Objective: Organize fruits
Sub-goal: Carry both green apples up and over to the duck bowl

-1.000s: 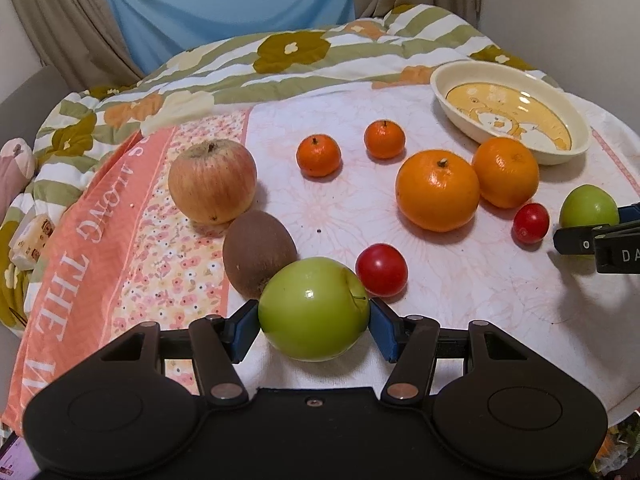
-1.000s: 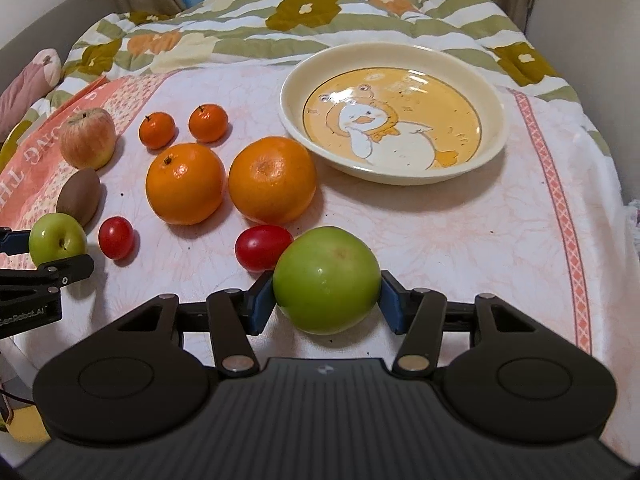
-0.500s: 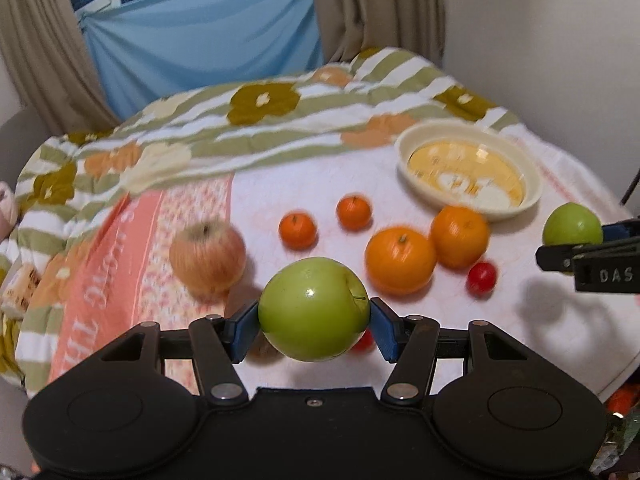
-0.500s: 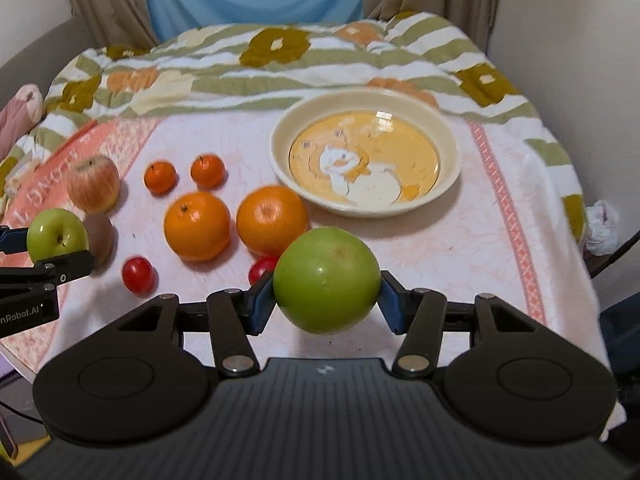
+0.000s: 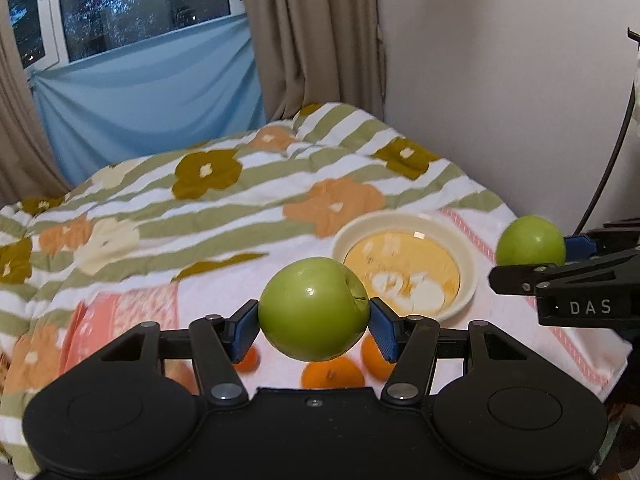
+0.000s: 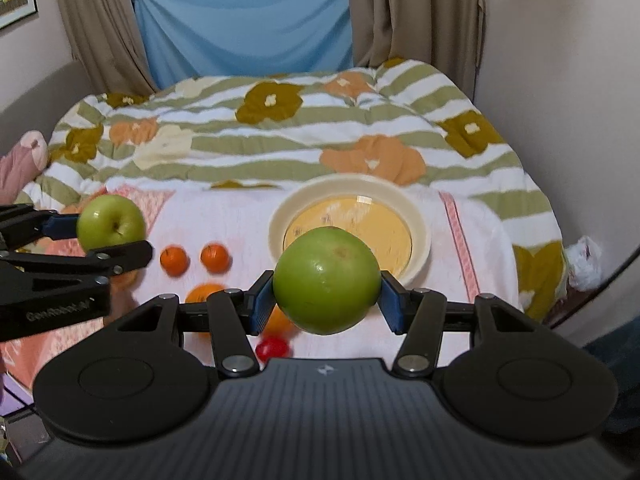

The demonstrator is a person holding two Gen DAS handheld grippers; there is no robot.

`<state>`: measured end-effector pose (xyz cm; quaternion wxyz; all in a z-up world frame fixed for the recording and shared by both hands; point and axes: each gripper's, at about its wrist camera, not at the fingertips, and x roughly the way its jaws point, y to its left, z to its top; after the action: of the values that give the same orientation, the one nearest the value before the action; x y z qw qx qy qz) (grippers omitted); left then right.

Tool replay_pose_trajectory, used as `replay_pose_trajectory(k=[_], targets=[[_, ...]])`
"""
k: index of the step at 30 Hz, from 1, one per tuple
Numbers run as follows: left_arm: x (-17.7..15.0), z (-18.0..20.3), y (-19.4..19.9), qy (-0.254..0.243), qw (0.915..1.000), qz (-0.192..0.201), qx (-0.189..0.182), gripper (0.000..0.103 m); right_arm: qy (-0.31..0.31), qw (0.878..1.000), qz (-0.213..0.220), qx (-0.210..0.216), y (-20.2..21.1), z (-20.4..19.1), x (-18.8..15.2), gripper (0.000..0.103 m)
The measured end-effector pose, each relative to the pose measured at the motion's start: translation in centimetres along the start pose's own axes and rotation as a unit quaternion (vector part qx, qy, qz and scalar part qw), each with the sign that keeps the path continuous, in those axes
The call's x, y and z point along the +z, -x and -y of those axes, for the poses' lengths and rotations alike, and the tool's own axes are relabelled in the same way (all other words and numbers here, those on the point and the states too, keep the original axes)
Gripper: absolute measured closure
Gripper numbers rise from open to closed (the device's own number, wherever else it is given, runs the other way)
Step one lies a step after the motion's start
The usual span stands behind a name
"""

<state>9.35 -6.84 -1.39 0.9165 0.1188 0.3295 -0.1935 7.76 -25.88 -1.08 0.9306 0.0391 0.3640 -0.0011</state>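
Observation:
My left gripper (image 5: 314, 326) is shut on a green apple (image 5: 314, 310) and holds it high above the bed. My right gripper (image 6: 326, 300) is shut on a second green apple (image 6: 327, 280), also lifted. Each shows in the other view: the right apple (image 5: 530, 242) at the right edge, the left apple (image 6: 110, 222) at the left. A cream bowl with a yellow cartoon bottom (image 6: 418, 220) sits on the cloth beyond both, empty; it also shows in the left wrist view (image 5: 468, 268). Oranges (image 5: 332, 374), two small tangerines (image 6: 174, 260) and a cherry tomato (image 6: 272, 348) lie below.
The fruit lies on a pale pink cloth (image 6: 232, 216) over a striped flowered quilt (image 6: 280, 136). A wall (image 6: 560, 80) stands close on the right; curtains and a blue sheet (image 6: 248, 28) hang behind. A pink soft toy (image 6: 20, 160) lies at the left.
Both grippers have risen well above the bed with their apples. The fruit on the cloth has dropped low in both views and the bowl now sits just beyond the held apples.

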Motion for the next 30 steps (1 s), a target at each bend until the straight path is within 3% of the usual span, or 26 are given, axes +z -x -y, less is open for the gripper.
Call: replay_pose_trajectory(k=[8,15,22,30], targets=[[4.4,2.7,-5.4,0.006,1.0000,-0.001,-0.007,0.040,0.013,1.000,0.011,0.018,-4.2,4.7,5.1,0.034],[6.3,5.1,-13.1,-0.004,0.9998,-0.020,-0.007,0.040,0.012,0.999,-0.003,0.032,-10.2,9.2,8.0,0.034],[6.1,7.6,-20.8,-0.030,0.9981,-0.053,0.006,0.040,0.012,0.999,-0.033,0.040,-15.4,12.3,8.2,0.034],[5.3,8.7,-24.6,-0.051,0.9952,-0.080,0.026,0.040,0.012,0.996,-0.063,0.057,-18.9,13.4,7.0,0.034]])
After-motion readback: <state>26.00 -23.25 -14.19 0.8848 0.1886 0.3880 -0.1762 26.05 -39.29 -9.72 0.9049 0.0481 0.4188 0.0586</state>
